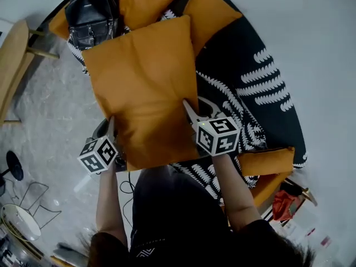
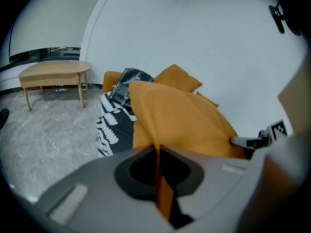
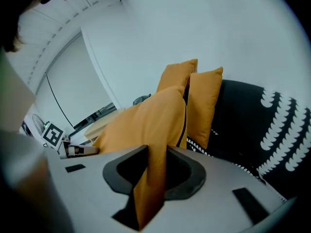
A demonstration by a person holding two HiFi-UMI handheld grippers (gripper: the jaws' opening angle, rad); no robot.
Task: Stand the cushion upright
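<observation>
An orange cushion (image 1: pixel 146 88) hangs lifted over the black-and-white patterned seat (image 1: pixel 250 82). My left gripper (image 1: pixel 111 128) is shut on the cushion's near left corner, with a thin fold of orange fabric (image 2: pixel 158 171) pinched between its jaws. At the near right corner my right gripper (image 1: pixel 188 111) is shut on a thicker fold of the same cushion (image 3: pixel 154 178). In the left gripper view the cushion (image 2: pixel 180 120) rises ahead, and the right gripper (image 2: pixel 257 141) shows at its far edge. In the right gripper view the left gripper (image 3: pixel 68 148) shows beyond the cushion (image 3: pixel 146 125).
Two more orange cushions (image 3: pixel 204 101) lean upright at the seat's back. A black handbag (image 1: pixel 92 15) sits at the far left of the seat. A wooden bench (image 2: pixel 53 74) stands on the pale carpet (image 1: pixel 50 110). A red bag (image 1: pixel 283 204) lies at the lower right.
</observation>
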